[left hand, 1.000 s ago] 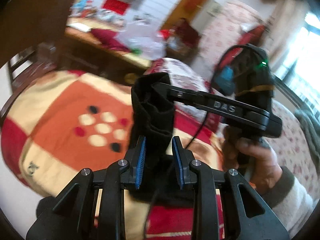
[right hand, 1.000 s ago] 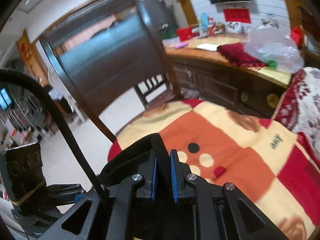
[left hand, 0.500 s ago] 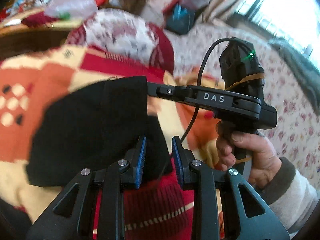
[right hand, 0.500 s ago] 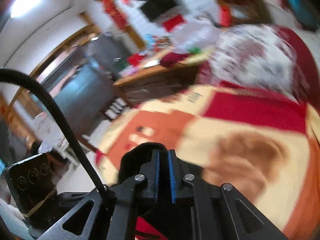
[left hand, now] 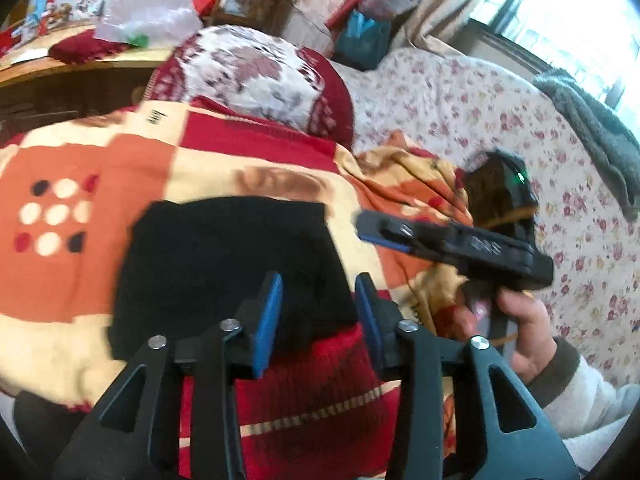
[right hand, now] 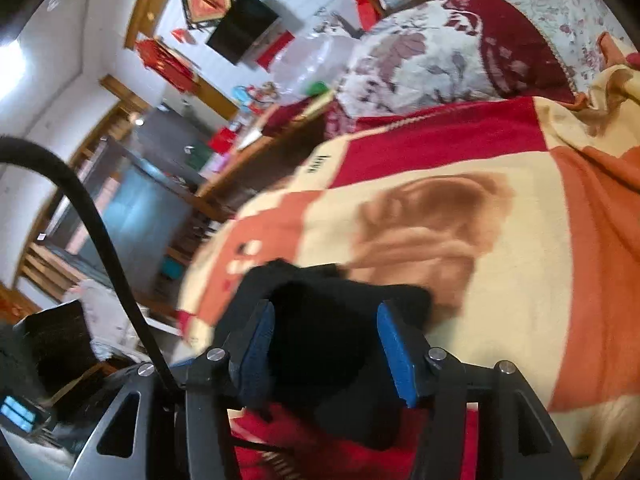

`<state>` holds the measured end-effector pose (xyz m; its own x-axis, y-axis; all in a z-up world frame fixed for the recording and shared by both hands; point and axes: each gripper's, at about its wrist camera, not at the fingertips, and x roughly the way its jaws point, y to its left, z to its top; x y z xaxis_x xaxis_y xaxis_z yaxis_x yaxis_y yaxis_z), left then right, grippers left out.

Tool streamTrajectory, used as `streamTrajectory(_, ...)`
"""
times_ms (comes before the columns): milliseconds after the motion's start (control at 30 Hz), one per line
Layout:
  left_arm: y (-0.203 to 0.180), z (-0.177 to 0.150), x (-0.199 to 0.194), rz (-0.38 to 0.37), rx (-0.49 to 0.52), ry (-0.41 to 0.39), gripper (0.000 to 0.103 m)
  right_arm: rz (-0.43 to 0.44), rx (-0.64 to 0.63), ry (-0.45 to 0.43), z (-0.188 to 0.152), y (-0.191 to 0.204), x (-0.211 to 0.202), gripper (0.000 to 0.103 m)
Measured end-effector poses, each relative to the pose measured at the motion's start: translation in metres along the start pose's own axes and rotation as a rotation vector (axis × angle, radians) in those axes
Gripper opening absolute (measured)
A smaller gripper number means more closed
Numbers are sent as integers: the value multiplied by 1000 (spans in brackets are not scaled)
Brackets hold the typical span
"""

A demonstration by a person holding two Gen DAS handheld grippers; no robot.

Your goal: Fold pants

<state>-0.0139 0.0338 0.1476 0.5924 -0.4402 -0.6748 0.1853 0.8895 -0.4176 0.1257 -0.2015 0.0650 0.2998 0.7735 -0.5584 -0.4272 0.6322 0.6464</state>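
Patterned orange-and-red blanket (left hand: pixel 120 168) carries folded black pants (left hand: pixel 224 264); both tongs, left (left hand: pixel 318 312) and right (right hand: pixel 326 344), have just spread, releasing them; only the left view shows a hand (left hand: pixel 516 320).

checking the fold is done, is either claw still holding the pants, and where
Neither holds them. Both claws have just been opening: the folded black pants lie on the blanket, one edge between the left claw pads, untouched.

Left gripper (left hand: pixel 319 312) and right gripper (right hand: pixel 326 344) angled down, jaws just opened, pads gripping nothing.
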Motion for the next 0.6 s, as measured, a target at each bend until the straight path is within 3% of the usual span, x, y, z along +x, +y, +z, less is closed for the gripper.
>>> streamTrajectory(133, 21, 1, -10, 92, -3, -36, 39, 43, 16, 33, -9, 13, 10, 54)
streamTrajectory(333, 54, -8, 11, 186, -51, -3, 39, 49, 54, 80, -16, 13, 41, 55)
streamTrajectory(433, 61, -13, 24, 180, -77, 25, 39, 38, 73, 99, -20, 9, 56, 55)
streamTrajectory(533, 60, -16, 32, 183, -72, 28, 39, 103, 100, 121, -26, 10, 67, 55)
streamTrajectory(567, 59, -17, 34, 186, -67, 27, 40, 112, 95, 118, -29, 13, 71, 52)
streamTrajectory(600, 58, -17, 35, 187, -66, 28, 41, 98, 80, 115, -31, 16, 75, 36)
